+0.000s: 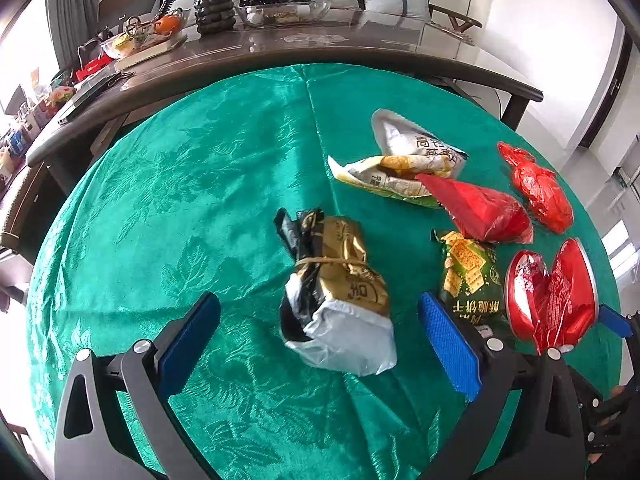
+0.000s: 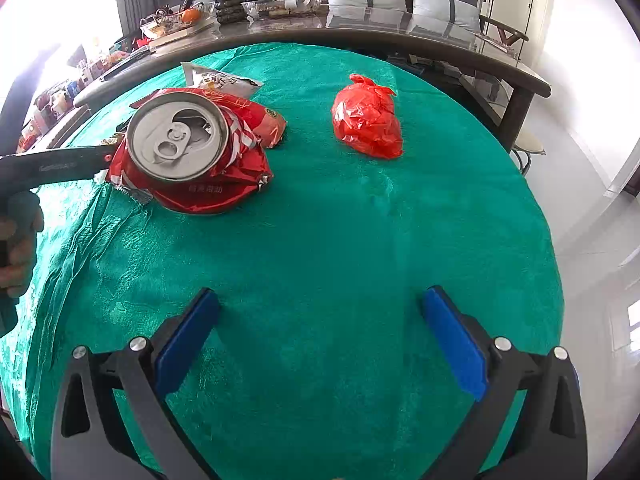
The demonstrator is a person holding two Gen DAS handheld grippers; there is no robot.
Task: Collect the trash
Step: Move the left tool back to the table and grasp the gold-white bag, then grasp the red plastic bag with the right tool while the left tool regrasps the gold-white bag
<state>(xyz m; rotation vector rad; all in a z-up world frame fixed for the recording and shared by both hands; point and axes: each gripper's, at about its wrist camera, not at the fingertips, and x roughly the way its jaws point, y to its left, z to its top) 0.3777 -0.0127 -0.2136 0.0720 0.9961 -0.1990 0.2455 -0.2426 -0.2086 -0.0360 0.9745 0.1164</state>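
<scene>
Blue-padded left tongs (image 1: 320, 340) stood wide apart and empty above the green cloth of the desk (image 1: 180, 200). Between their pads lay the nearest piece of trash, a gold and black packet (image 1: 340, 272) bound with a rubber band, its near end wrapped in white plastic. Beside the right-hand pad sat a green cracker bag (image 1: 472, 276), and next to it a crushed red can (image 1: 552, 300), split down its side. Farther back lay a red wrapper (image 1: 480, 208), overlapping a torn white and yellow snack bag (image 1: 408, 160), with a knotted red plastic bag (image 1: 536, 188) apart to the right.

Right tongs (image 2: 320, 340) were likewise spread open, holding nothing, over bare cloth. From that view the can (image 2: 188, 152) showed its silver top and open tab, which the left view did not, and the red plastic bag (image 2: 368, 120) lay well clear of it. A person's hand (image 2: 16, 248) gripped the other tool at the left edge.

Beyond the cloth ran a dark table (image 1: 320, 44) carrying a potted plant (image 1: 214, 8) and glass dishes (image 1: 280, 8).
</scene>
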